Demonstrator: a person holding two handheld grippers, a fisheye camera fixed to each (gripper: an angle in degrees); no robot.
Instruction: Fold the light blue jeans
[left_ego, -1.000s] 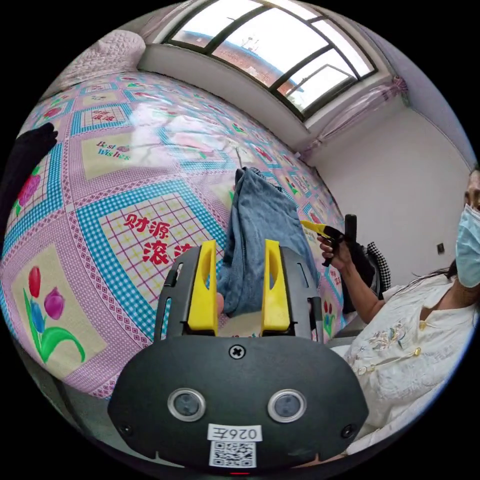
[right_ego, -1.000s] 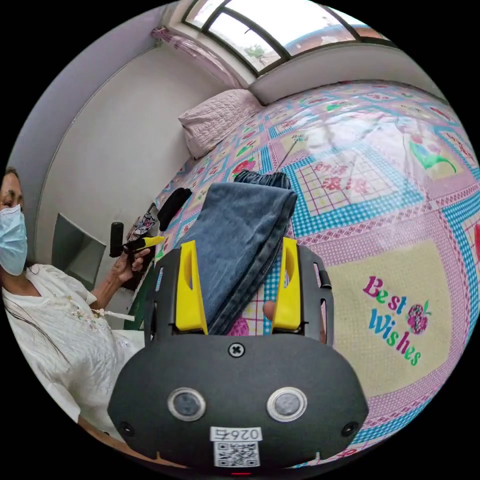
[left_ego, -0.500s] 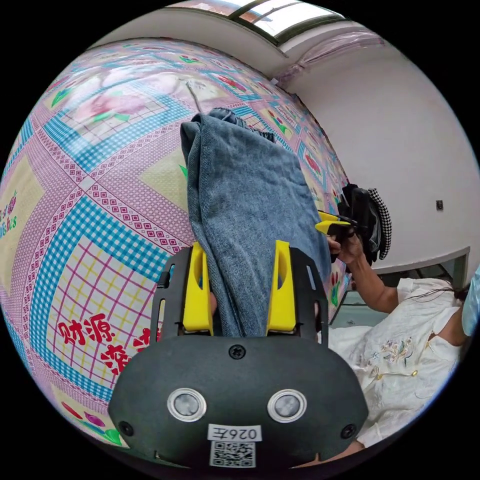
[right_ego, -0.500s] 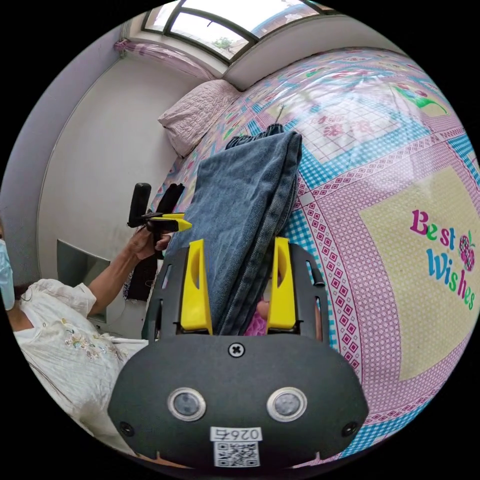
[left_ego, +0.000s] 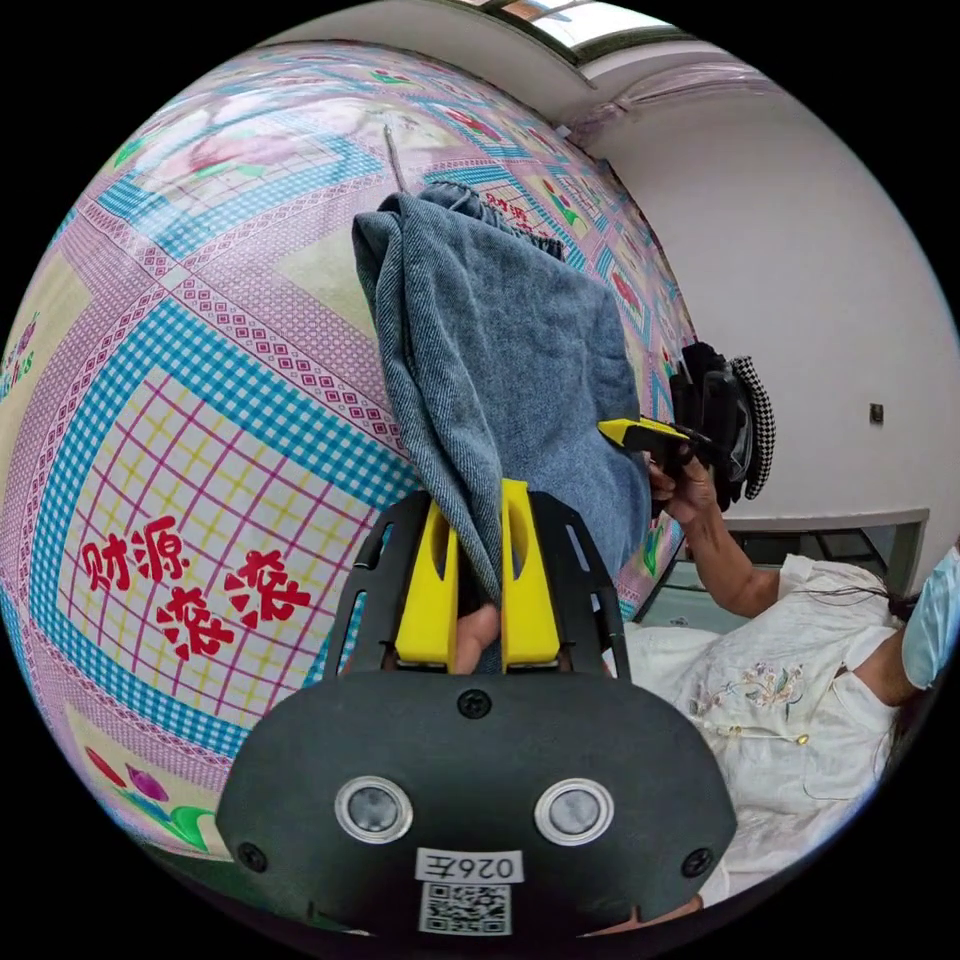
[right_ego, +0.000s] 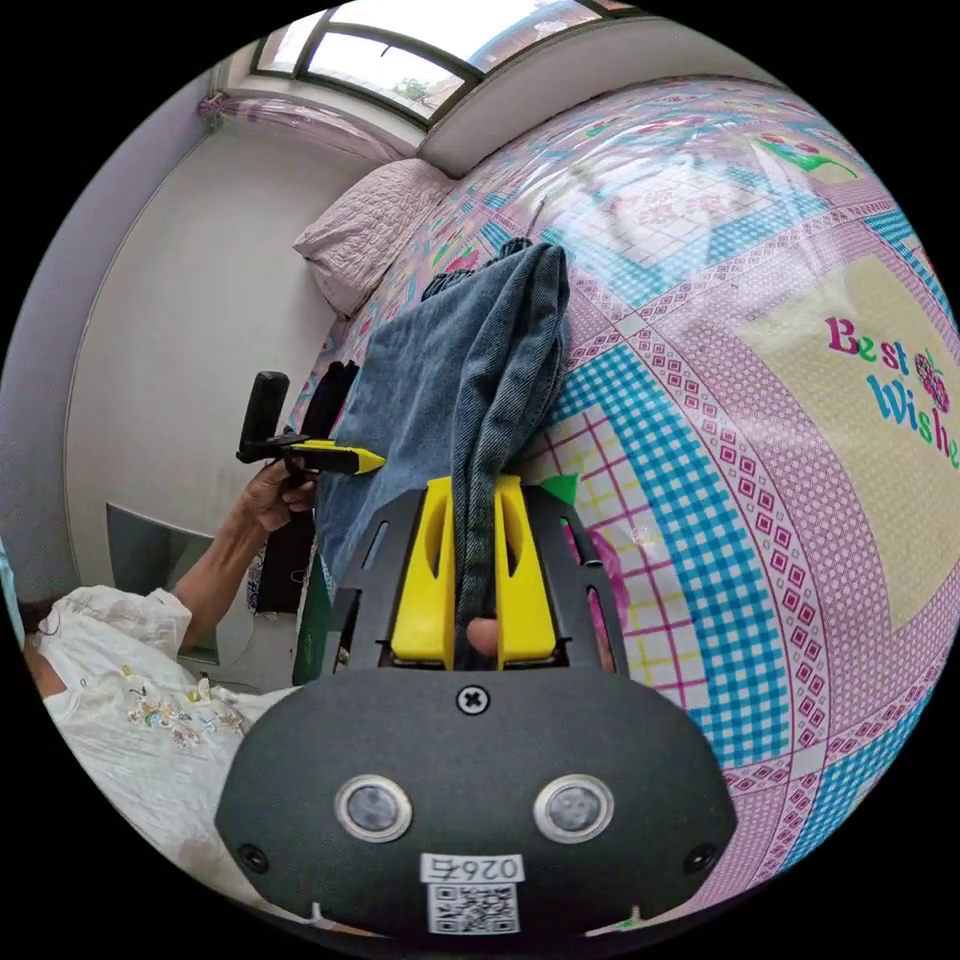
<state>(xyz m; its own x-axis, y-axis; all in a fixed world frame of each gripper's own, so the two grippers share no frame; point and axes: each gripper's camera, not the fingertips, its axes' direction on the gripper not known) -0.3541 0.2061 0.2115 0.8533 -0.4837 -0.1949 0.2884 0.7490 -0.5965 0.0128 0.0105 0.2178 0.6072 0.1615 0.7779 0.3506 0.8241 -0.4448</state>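
Left tongs, open half a second ago, now clamp the near edge of the jeans at frame centre. Right tongs likewise have closed on the denim. Jeans lie on the bed; next fold appears ready.

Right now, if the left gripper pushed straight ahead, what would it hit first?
The left gripper, already clamped on the folded light blue denim jeans, would run into more denim; depth is unclear.

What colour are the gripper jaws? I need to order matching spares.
Yellow, on a black body; the left gripper in the left gripper view shows them best.
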